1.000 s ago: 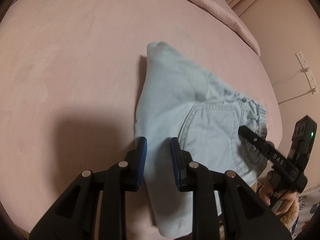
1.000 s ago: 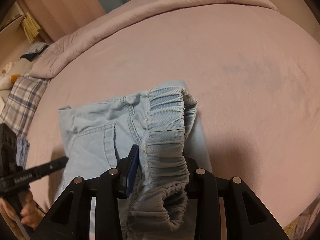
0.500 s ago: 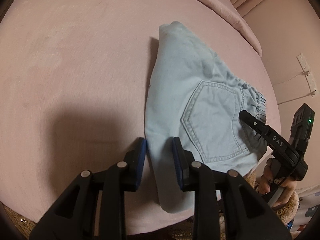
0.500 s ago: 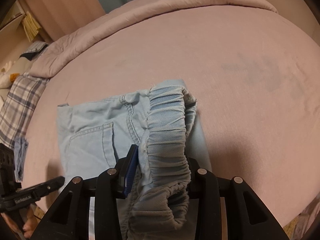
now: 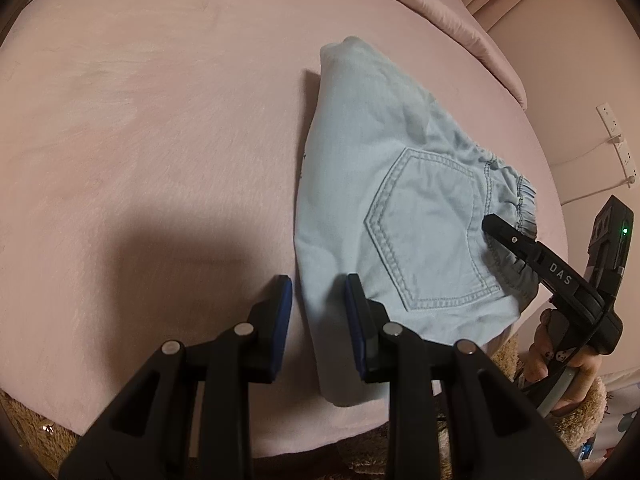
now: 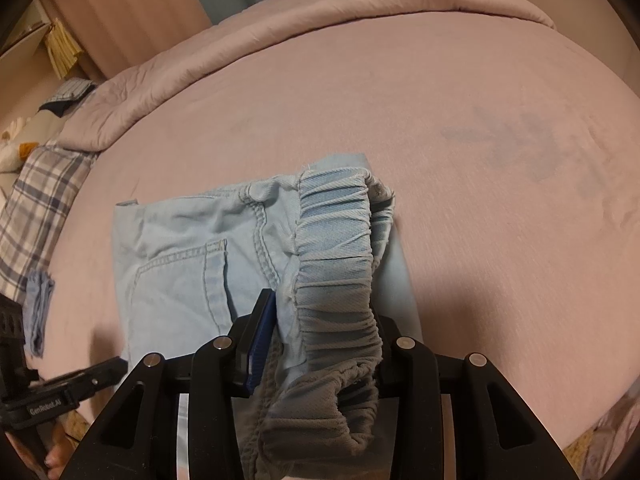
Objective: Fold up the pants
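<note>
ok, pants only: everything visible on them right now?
The pants are light blue, denim-like, folded into a compact bundle lying on the pink bed near its edge. A stitched back pocket faces up; the gathered elastic waistband bunches up between the fingers of the right gripper, which is clamped on it. The left gripper is open, its fingers straddling the folded side edge without pinching.

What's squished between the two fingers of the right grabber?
The pants' stretchy waistband, bunched between the right gripper's fingers. The right wrist view shows it.
</note>
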Motion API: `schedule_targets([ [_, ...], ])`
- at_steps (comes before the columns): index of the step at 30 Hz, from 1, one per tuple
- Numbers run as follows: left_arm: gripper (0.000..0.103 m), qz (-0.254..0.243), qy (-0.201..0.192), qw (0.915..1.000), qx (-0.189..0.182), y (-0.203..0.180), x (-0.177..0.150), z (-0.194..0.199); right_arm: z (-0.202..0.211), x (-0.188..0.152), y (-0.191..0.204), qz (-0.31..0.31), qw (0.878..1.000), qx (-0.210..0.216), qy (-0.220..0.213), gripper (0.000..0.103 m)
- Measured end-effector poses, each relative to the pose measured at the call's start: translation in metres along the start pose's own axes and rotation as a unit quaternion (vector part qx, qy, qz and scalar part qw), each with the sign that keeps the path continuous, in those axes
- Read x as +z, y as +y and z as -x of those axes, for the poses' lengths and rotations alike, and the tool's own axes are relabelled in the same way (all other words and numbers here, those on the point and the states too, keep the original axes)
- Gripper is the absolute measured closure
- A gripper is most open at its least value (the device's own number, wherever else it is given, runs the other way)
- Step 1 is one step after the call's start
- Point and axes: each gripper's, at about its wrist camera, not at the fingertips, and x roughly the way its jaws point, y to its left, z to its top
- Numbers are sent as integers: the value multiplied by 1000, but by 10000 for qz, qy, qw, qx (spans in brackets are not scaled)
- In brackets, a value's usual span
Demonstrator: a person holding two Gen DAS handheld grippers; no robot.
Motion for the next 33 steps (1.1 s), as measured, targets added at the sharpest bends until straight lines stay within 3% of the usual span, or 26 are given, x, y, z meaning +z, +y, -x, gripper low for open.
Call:
schedule_targets([
  [11, 76, -33, 3, 10000, 60, 1, -7, 2, 9, -11, 4, 220, 9994, -237, 85, 62],
  [33, 69, -76, 193, 9997, 145, -9, -26, 6, 28, -30, 0, 235, 9989, -253, 310, 61],
])
